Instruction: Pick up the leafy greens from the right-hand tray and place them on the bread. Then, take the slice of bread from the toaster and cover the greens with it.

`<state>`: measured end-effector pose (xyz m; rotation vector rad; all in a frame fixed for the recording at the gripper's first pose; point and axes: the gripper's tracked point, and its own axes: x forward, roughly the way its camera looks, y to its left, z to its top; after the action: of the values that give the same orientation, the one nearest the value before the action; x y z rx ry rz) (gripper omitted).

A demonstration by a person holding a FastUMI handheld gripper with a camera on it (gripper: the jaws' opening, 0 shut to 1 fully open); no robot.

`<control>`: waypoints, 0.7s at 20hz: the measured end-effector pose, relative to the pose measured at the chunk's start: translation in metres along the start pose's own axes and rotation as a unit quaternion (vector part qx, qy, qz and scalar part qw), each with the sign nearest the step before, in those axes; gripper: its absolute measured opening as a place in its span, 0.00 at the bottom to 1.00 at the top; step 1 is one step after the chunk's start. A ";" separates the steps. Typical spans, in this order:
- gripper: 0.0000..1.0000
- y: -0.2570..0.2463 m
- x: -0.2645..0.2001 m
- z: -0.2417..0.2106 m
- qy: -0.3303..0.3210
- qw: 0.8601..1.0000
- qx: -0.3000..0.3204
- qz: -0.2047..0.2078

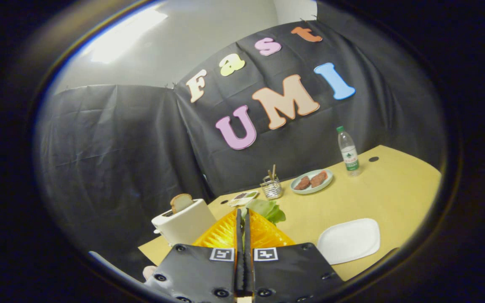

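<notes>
My gripper (243, 221) sits low centre of the frame, fingers pressed nearly together, and the leafy greens (266, 209) stick out right at the tips. Looks clenched on the greens, lifted clear of the table (385, 185).

Step in hand, as I read it: greens picked, carrying them to the bread. Can't spot the base slice from here; my fingers may be hiding it.

Lower left of centre, just beside my fingers: the toaster (183, 223), with the slice of bread (181, 202) standing up out of the slot. That's step two, untouched.

Lower right: white tray (349, 240), nothing on it, probably where the greens came from.

Further back, centre: small flat item (243, 197), too blurry to identify, then a wire holder (271, 186) with sticks in it. Right of that, a plate (326, 182) carrying two brownish patties (310, 181). Beyond it, a water bottle (348, 151) near the table's far edge.

Next move: find the base bread, come down over it, release the greens flat so they don't hang off. Then go for the toaster slice; it's upright, so I'd pinch its flat faces from above.
</notes>
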<state>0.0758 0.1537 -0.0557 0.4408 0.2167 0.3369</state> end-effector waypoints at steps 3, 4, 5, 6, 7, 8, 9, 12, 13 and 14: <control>0.03 0.025 0.029 -0.005 0.002 1.000 0.013 0.016; 0.03 0.033 0.038 -0.008 0.003 1.000 0.020 0.020; 0.03 0.042 0.045 -0.011 0.006 0.999 0.029 0.028; 0.03 0.050 0.053 -0.014 0.008 0.999 0.037 0.034; 0.03 0.058 0.060 -0.017 0.011 0.998 0.042 0.038; 0.03 0.061 0.066 -0.020 0.012 0.998 0.044 0.039; 0.03 0.062 0.071 -0.022 0.013 0.998 0.044 0.035; 0.03 0.065 0.083 -0.035 0.009 0.998 0.056 0.025; 0.03 0.066 0.087 -0.041 0.012 0.998 0.062 0.024; 0.03 0.067 0.090 -0.048 0.015 0.997 0.065 0.023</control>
<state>0.1276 0.2616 -0.0796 0.5708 0.2589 0.3755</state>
